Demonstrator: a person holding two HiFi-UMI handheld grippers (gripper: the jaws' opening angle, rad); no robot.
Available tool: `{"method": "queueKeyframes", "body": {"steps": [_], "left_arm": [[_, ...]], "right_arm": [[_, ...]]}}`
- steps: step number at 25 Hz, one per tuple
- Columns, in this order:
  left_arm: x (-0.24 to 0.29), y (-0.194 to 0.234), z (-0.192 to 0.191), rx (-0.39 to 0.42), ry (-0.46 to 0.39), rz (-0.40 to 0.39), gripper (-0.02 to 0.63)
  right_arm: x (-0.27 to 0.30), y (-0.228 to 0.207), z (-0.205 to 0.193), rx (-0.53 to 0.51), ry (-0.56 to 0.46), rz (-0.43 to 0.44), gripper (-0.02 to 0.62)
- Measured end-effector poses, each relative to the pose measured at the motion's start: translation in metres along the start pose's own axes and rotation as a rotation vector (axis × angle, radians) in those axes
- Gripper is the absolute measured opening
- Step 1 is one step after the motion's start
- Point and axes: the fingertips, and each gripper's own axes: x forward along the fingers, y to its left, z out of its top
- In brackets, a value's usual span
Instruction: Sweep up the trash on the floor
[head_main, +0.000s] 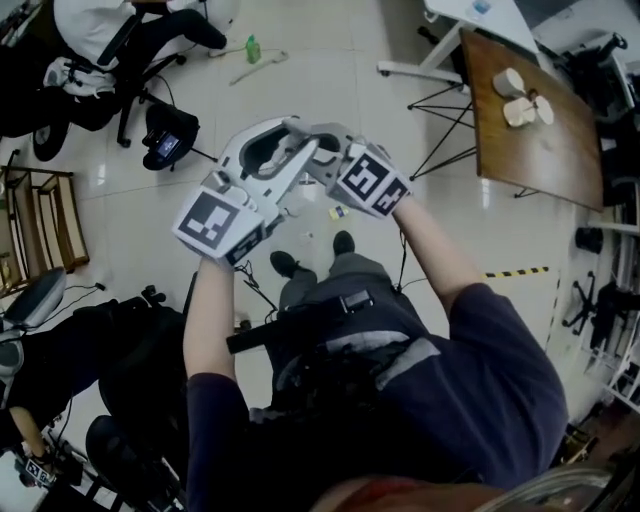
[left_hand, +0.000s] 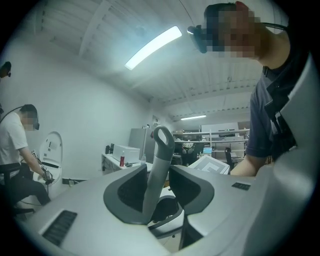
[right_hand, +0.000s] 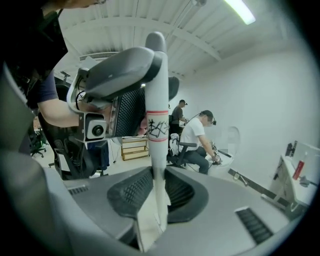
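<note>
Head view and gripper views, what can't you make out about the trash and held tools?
Floor specks, head view: too small to identify as trash.
Grey handle, left gripper view: lower end hidden behind the left hand-held gripper.
White handle, right gripper view: lower end hidden behind the right hand-held gripper.

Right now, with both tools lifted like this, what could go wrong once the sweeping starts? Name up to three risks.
1. The right hand-held gripper clamps only a short stretch of the long white pole, so the pole may pivot or slip when pushed.
2. The left hand-held gripper, shut on the grey handle, sits close beside the right one; they could knock together.
3. The trash bits lie right by the shoes and may get stepped on or kicked.
</note>
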Motion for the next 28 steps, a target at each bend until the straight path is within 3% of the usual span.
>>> {"method": "queueKeyframes", "body": {"steps": [14,22,28], "left_arm": [[0.143,-0.056,-0.006,0.082,0.133,-0.04,0.127],[0.152,-0.051,-0.02,0.128,0.197,-0.045,0.12],[0.155,-0.028,-0.042,0.085,0.221,-0.116,0.118]], "right_arm": [[-0.106,-0.09,-0.054,0.038,-0.033,-0.062,0.094],[-0.103,-0.102,-0.069,0.08,-0.033,-0.129,0.095],[-0.085,-0.111,-0.09,0.123,-0.002,-0.174,0.095]]}}
